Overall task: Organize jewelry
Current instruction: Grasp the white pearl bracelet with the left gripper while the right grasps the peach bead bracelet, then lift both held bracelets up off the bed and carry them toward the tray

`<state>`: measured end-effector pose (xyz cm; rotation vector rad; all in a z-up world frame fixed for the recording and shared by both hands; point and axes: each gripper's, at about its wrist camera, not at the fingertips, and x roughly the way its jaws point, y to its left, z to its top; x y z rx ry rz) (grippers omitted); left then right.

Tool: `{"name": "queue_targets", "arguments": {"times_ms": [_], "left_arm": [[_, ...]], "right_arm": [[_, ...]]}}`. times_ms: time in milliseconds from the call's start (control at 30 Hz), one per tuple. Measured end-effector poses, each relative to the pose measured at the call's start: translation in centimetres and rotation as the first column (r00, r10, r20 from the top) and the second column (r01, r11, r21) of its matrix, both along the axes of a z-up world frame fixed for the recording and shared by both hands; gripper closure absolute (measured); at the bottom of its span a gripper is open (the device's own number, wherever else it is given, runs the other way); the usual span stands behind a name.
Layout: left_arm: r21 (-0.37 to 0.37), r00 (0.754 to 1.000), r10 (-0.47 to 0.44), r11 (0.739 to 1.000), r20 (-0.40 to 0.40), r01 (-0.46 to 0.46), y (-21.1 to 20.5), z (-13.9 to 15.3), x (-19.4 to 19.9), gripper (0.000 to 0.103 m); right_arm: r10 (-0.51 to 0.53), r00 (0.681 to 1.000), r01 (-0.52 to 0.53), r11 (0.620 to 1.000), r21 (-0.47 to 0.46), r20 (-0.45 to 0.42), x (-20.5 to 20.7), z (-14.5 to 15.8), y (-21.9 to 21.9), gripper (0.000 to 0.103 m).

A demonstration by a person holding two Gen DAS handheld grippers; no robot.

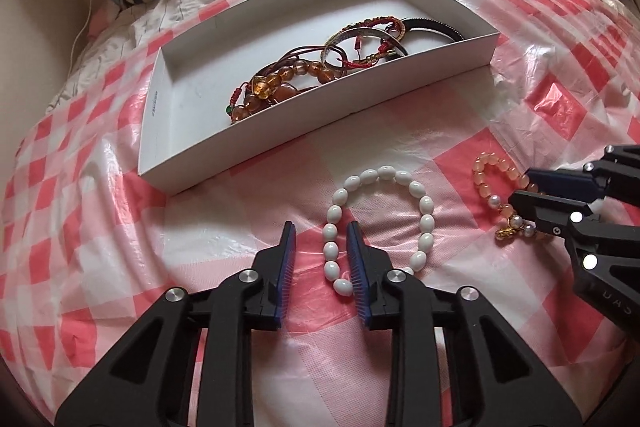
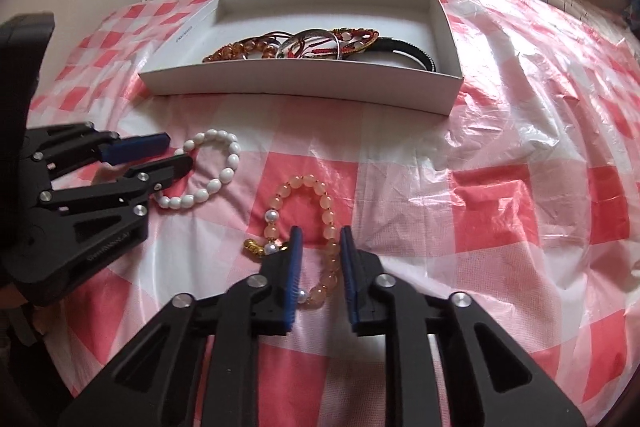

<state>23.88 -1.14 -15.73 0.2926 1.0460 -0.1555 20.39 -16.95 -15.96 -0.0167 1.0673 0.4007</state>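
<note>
While the left tool stands narrow astride one run of the white bead bracelet on the bed, pads not visibly pressing, a lift could catch a single bead and let the loop slide out short of the white box. Equally narrow, the right tool straddles the peach bead bracelet; its smooth beads could roll free, or the plastic sheet could snag.

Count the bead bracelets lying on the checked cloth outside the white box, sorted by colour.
white bead bracelet: 1
peach bead bracelet: 1
Total: 2
</note>
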Motion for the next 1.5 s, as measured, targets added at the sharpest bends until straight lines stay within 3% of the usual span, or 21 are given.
{"name": "queue_targets", "arguments": {"times_ms": [33,233,300,367,467,567,767,967,1500], "left_arm": [[-0.027,1.000,-0.003,1.000,-0.013,0.003,0.1,0.1,0.0,0.096],[-0.060,0.999,0.023,0.998,-0.044,-0.025,0.2,-0.3,0.3,0.095],[-0.071,0.999,0.017,0.997,-0.046,-0.020,0.2,-0.3,0.3,0.096],[-0.153,0.999,0.015,0.988,-0.052,-0.023,0.7,0.3,0.1,0.096],[-0.219,0.999,0.042,0.975,-0.007,-0.042,1.7,2.0,-0.7,0.096],[-0.275,0.997,0.073,0.960,0.039,-0.059,2.6,3.9,-1.8,0.096],[-0.346,0.989,0.114,0.935,0.092,-0.075,3.2,6.4,-5.2,0.096],[-0.385,0.978,0.156,0.918,0.139,-0.091,3.7,9.1,-8.6,0.096],[-0.335,0.942,0.146,0.942,0.304,-0.038,1.0,15.7,-15.7,0.096]], "right_arm": [[-0.006,1.000,0.006,1.000,0.014,-0.006,0.1,0.0,-0.2,0.087],[-0.010,1.000,0.011,0.998,-0.055,0.015,0.0,-0.2,0.4,0.084],[-0.014,1.000,0.014,1.000,0.004,-0.014,0.4,-0.3,-0.1,0.093],[-0.032,0.996,0.044,0.986,0.159,-0.079,0.9,-0.4,-1.5,0.094],[-0.037,0.987,0.097,0.909,0.404,-0.155,1.2,-0.4,-3.8,0.094],[-0.042,0.987,0.128,0.801,0.584,-0.158,0.8,0.4,-5.8,0.094],[-0.053,0.994,0.108,0.661,0.743,-0.097,-0.5,2.3,-7.7,0.094],[-0.053,0.996,0.091,0.576,0.812,-0.074,-2.3,3.4,-8.3,0.094],[-0.041,0.999,0.015,0.473,0.881,0.005,-8.9,8.5,-9.0,0.094]]}}
